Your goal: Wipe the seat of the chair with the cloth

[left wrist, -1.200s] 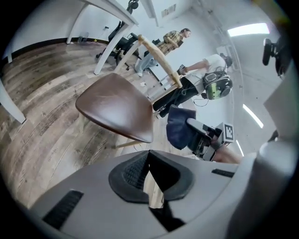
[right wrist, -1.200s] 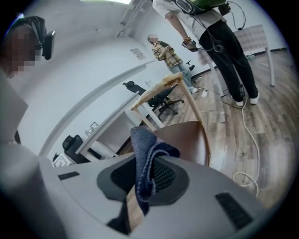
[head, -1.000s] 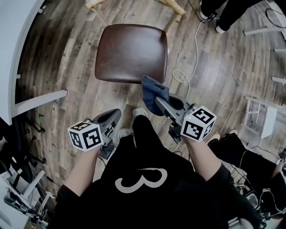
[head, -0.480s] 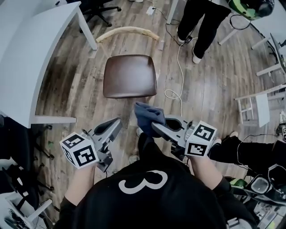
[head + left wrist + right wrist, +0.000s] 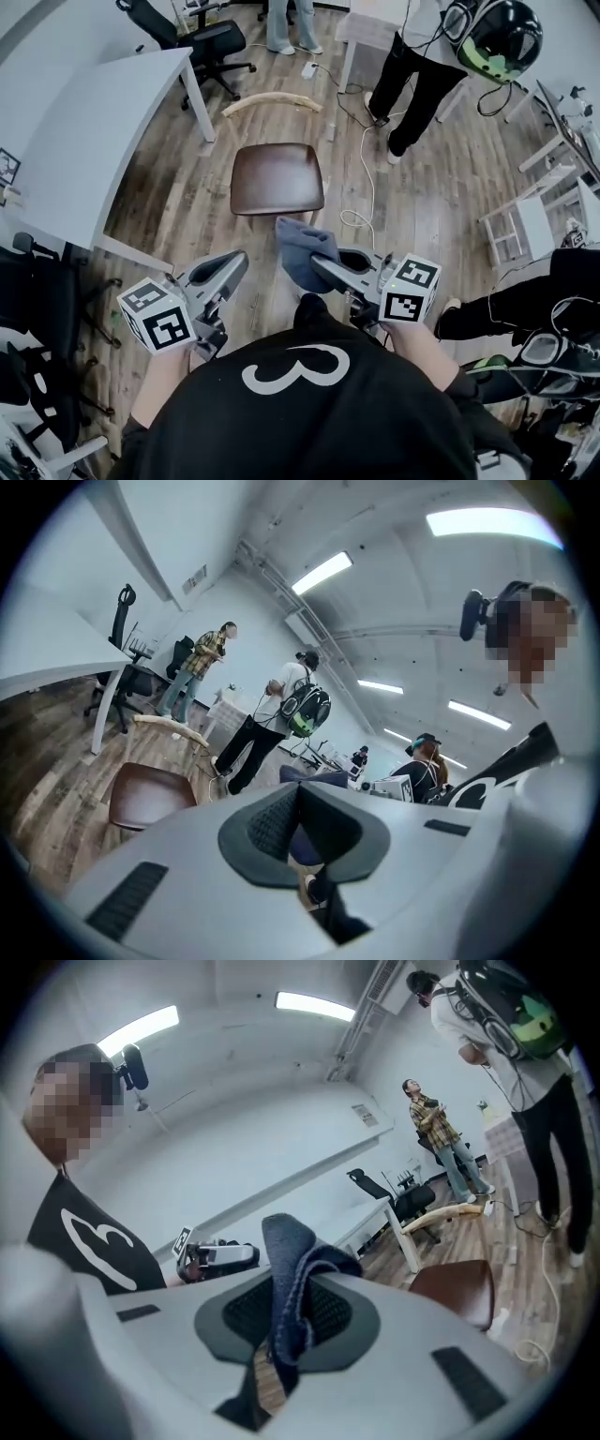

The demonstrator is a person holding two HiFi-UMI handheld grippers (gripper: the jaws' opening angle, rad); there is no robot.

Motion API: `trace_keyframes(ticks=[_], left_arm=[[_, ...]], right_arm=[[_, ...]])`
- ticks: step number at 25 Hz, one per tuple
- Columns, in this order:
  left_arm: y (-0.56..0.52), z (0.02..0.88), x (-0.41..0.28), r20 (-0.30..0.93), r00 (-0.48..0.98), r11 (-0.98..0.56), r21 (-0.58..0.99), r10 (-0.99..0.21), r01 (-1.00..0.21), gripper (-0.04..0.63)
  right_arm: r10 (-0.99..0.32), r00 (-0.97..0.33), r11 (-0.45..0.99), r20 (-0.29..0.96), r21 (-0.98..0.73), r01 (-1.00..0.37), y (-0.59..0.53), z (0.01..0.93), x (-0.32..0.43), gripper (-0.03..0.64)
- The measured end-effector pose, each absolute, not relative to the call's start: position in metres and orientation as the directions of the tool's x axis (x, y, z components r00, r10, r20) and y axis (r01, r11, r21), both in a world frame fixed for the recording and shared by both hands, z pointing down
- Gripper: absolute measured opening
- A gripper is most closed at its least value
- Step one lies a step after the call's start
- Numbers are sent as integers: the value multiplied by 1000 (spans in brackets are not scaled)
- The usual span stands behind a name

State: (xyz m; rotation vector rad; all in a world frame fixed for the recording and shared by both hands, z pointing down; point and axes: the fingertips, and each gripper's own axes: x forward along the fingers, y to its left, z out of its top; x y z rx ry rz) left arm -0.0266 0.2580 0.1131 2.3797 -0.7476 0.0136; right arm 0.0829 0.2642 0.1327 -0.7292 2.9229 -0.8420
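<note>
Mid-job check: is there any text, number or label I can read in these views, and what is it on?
"3": white, on the person's black shirt.
Wall sign: too small to read.
Marker cubes: square patterns only, no words.

Held forward side by side, the left gripper (image 5: 236, 261) had its jaws together and empty, while the right gripper (image 5: 317, 264) pinched a blue cloth (image 5: 298, 246).
</note>
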Motion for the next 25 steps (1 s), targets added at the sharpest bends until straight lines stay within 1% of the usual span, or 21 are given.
trace_keyframes(ticks=[6, 12, 17, 25], left_arm=[[285, 87, -24, 137, 863, -688, 548, -487, -475, 12], [297, 74, -8, 126, 878, -729, 509, -462, -457, 12], [304, 70, -5, 132, 873, -734, 492, -469, -468, 12], [306, 73, -5, 131, 868, -716, 514, -479, -473, 12]], right_arm=[[-492, -866, 753, 89, -455, -474, 288, 105, 76, 54], [-531, -845, 733, 59, -468, -493, 298, 96, 90, 52], [-532, -846, 739, 42, -464, -488, 304, 93, 93, 52], [-517, -855, 748, 32, -468, -470, 309, 95, 91, 52]])
